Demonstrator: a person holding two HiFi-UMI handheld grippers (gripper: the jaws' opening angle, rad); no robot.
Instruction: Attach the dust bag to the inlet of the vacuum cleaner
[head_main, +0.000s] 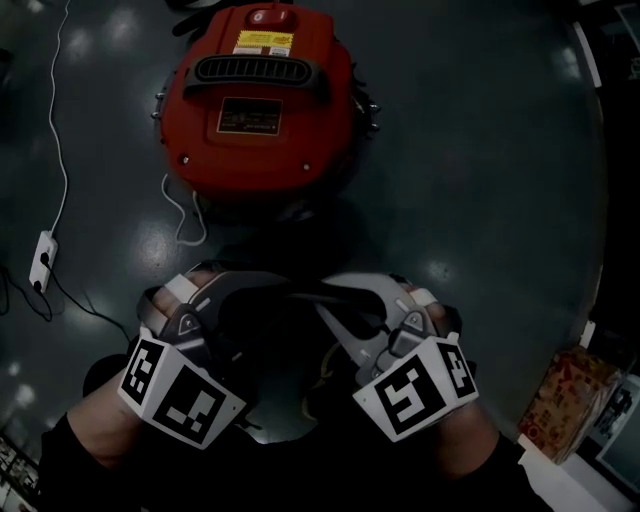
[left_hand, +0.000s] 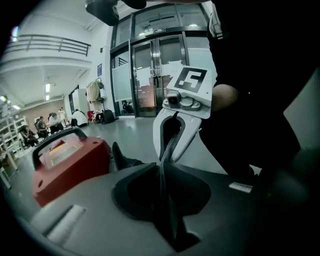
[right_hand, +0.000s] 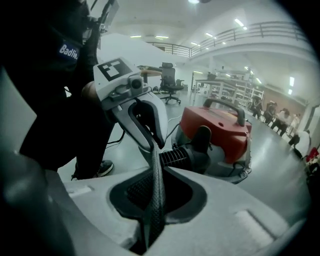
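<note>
With the left claw and right claw each pinching the dust bag by its thin edge, uneven pulling could slip it free short of the vacuum cleaner.

Head view dim, glare spots on floor, gripper views bright, fisheye-warped, corners black

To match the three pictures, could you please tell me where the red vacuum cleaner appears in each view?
Head view: the vacuum cleaner is at top centre, beyond both grippers.
Left gripper view: it is at lower left.
Right gripper view: it is right of centre.
Shared landmark: the black handle on top of it shows in all three.
</note>
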